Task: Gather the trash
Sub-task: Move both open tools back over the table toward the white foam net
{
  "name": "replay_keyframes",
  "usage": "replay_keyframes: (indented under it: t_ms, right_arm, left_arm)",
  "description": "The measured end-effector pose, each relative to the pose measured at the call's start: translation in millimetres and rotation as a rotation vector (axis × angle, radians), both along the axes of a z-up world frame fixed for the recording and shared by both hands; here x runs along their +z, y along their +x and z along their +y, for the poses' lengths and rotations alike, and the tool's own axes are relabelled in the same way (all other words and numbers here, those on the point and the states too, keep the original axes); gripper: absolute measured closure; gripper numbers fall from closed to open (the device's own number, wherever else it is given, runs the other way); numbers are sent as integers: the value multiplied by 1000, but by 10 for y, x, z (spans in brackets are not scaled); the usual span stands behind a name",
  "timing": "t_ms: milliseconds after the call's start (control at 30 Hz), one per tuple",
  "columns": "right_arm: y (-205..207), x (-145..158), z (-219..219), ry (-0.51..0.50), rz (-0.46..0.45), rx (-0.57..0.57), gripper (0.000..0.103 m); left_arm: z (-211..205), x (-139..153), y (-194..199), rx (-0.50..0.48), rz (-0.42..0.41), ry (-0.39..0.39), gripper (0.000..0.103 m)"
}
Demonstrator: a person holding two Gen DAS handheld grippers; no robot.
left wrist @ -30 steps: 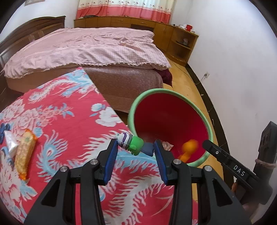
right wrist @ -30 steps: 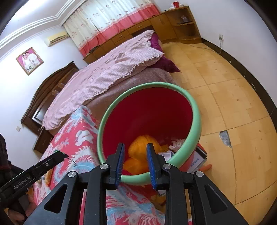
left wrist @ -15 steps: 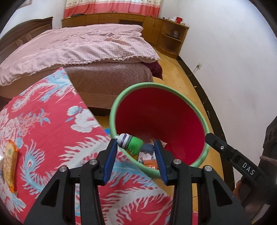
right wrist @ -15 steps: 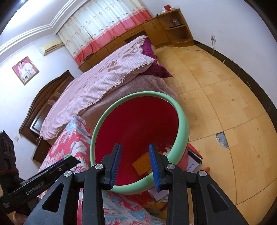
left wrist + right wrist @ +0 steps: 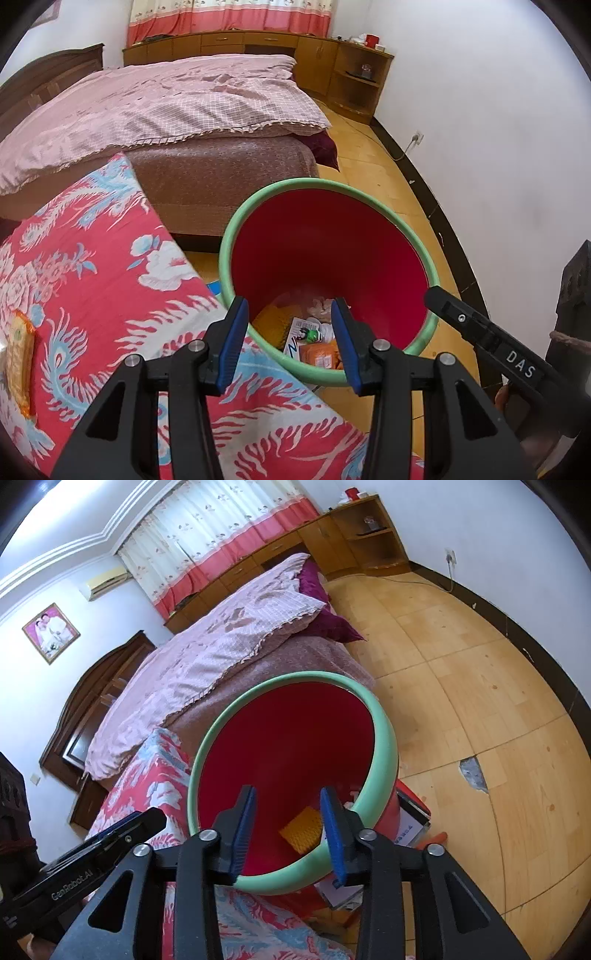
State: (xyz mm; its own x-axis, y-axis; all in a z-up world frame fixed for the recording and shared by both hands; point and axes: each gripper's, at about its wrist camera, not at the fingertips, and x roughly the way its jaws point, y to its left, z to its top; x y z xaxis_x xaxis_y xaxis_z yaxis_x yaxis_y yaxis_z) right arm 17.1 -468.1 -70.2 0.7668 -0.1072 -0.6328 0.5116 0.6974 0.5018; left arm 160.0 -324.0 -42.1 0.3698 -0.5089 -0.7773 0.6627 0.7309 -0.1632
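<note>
1. Red bin [image 5: 325, 254] with a pale green rim, standing on the wooden floor [image 5: 480, 686] just beside the flowered red cloth [image 5: 92, 288] and near the foot of the bed [image 5: 166, 110].
2. Inside the bin, at the bottom: an orange net-like packet [image 5: 304, 829], a white printed card [image 5: 301, 330], a small green-capped item [image 5: 310, 335] lying on it, an orange wrapper [image 5: 319, 354] and crumpled pale scraps [image 5: 321, 304].
3. Left gripper [image 5: 289, 341] poised over the near rim of the bin, jaws opening, nothing pinched between the blue pads.
4. Right gripper [image 5: 289, 834] also above the near rim of the bin, jaws opening, empty; only the bin's contents showing through the gap.
5. Still outside the bin: an orange snack packet [image 5: 18, 365] lying on the cloth, well apart from the bin, toward the left edge.
6. Legible writing: "DAS" on the right gripper's body in the left wrist view; "GenRobot.AI" on the left gripper's body in the right wrist view.
7. Print on the white card too small to read.
</note>
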Motion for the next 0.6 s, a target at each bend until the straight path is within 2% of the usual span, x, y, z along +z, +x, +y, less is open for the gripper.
replay_keyframes:
  t_ms: [433,600]
  right_arm:
    - [-14,107,199,0,-7,48,54]
    - [-6,149,325,3,-6,79,54]
  left_arm:
    - [479,88,-23,115,8,-28,57]
    - [741,131,-10,176,7,-44,57]
